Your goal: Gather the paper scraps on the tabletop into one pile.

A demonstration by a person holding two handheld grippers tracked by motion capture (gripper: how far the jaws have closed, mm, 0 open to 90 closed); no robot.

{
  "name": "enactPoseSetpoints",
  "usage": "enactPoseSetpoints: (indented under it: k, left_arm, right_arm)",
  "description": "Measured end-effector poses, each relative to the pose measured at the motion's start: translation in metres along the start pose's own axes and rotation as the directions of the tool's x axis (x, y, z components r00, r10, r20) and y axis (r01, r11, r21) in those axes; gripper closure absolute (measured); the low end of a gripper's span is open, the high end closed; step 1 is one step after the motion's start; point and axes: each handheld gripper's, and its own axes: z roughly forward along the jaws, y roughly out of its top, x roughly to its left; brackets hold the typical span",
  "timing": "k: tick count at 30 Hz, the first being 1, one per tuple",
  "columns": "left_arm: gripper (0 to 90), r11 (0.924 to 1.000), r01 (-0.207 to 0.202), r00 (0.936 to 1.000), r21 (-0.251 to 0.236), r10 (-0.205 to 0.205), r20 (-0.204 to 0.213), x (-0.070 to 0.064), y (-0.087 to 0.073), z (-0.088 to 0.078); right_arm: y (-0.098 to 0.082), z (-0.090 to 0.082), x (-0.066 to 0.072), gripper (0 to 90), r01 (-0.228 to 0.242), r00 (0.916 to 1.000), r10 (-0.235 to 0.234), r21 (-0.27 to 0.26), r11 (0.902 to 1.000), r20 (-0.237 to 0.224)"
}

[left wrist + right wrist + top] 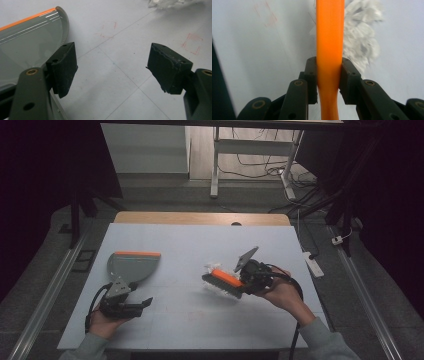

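Brush: orange handle clamped between the jaws of the right gripper, bristles on the table by a white crumpled scrap, best seen in the right gripper view.
Dustpan: grey, orange-edged, flat at left.
Left gripper: jaws wide apart, grasping nothing, one beside the dustpan's rim.

Dim room, grey floor, cables
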Motion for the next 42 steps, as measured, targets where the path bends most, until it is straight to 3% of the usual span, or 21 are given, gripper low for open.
enactPoseSetpoints:
  k: [3,5,6,8,10,13,15,17,19,20,25,28,30,32,34,38,40,42]
  left_arm:
    - [24.8,1.0,-0.01,0.9999,-0.001,0.01,0.006,-0.002,0.001,0.0]
    - [24.8,0.9998,-0.021,0.9997,-0.002,0.021,0.015,-0.004,0.002,0.0]
    - [24.8,0.9996,-0.028,0.9995,-0.001,0.028,0.018,-0.005,0.003,0.001]
    - [24.8,0.9993,-0.036,0.999,-0.001,0.036,0.027,-0.006,0.004,0.002]
    - [24.8,0.9991,-0.042,0.9986,0.002,0.042,0.032,-0.007,0.004,0.003]
    - [24.8,0.9989,-0.046,0.9982,0.0,0.046,0.038,-0.007,0.004,0.003]
    - [24.8,0.999,-0.045,0.9981,-0.005,0.045,0.042,-0.007,0.005,0.003]
    - [24.9,0.999,-0.044,0.9981,-0.006,0.044,0.044,-0.006,0.005,0.003]
    - [24.9,0.9991,-0.042,0.9981,-0.006,0.042,0.044,-0.006,0.005,0.003]
    - [24.9,0.9991,-0.041,0.9982,-0.005,0.041,0.043,-0.006,0.005,0.003]
    - [24.9,0.9993,-0.038,0.9986,-0.003,0.038,0.037,-0.006,0.005,0.003]
    - [24.9,0.9993,-0.036,0.9988,-0.003,0.036,0.034,-0.006,0.004,0.003]
    - [24.9,0.9994,-0.034,0.9989,-0.001,0.034,0.033,-0.006,0.004,0.003]
    - [24.9,0.9994,-0.033,0.9989,0.002,0.033,0.032,-0.005,0.004,0.003]
    - [24.9,0.9995,-0.033,0.999,0.002,0.032,0.031,-0.005,0.004,0.003]
    - [24.9,0.9995,-0.03,0.9991,0.003,0.03,0.028,-0.005,0.004,0.004]
    - [24.9,0.9996,-0.029,0.9992,0.004,0.029,0.026,-0.005,0.004,0.004]
    - [24.9,0.9996,-0.028,0.9993,0.006,0.028,0.025,-0.005,0.004,0.004]
  right_arm:
    - [-0.016,-0.018,-0.002,70.5,-0.126,0.9908,0.127,-0.034,0.9915,0.047]
    - [-0.028,-0.025,-0.003,70.5,-0.224,0.9727,0.225,-0.035,0.9741,0.055]
    - [-0.034,-0.026,-0.005,70.5,-0.262,0.9614,0.262,-0.021,0.9649,0.082]
    - [-0.046,-0.029,-0.009,70.6,-0.348,0.9292,0.343,0.014,0.9375,0.139]
    - [-0.057,-0.031,-0.018,70.6,-0.447,0.8852,0.436,0.035,0.8941,0.163]
    - [-0.071,-0.028,-0.033,70.6,-0.55,0.8243,0.529,0.066,0.8322,0.201]
    - [-0.076,-0.023,-0.043,70.6,-0.601,0.7911,0.574,0.095,0.7935,0.211]
    - [-0.077,-0.017,-0.049,70.6,-0.63,0.7716,0.598,0.129,0.766,0.217]
    - [-0.074,-0.01,-0.053,70.6,-0.64,0.7651,0.61,0.135,0.7567,0.207]
    - [-0.07,-0.007,-0.053,70.6,-0.638,0.7673,0.608,0.141,0.7573,0.203]
    - [-0.04,0.009,-0.049,70.6,-0.589,0.805,0.557,0.165,0.791,0.203]
    - [-0.024,0.015,-0.047,70.6,-0.578,0.8139,0.557,0.139,0.8038,0.165]
    - [-0.015,0.015,-0.046,70.7,-0.562,0.8247,0.546,0.114,0.8189,0.148]
    - [-0.01,0.013,-0.046,70.6,-0.556,0.8286,0.544,0.075,0.828,0.132]
    - [-0.009,0.01,-0.047,70.6,-0.561,0.8258,0.556,0.035,0.8271,0.093]
    - [-0.013,-0.001,-0.048,70.6,-0.553,0.8284,0.553,-0.025,0.8327,0.089]
    - [-0.017,-0.008,-0.049,70.6,-0.554,0.8248,0.558,-0.061,0.8299,0.092]
    - [-0.023,-0.016,-0.052,70.6,-0.567,0.8151,0.573,-0.094,0.8187,0.082]
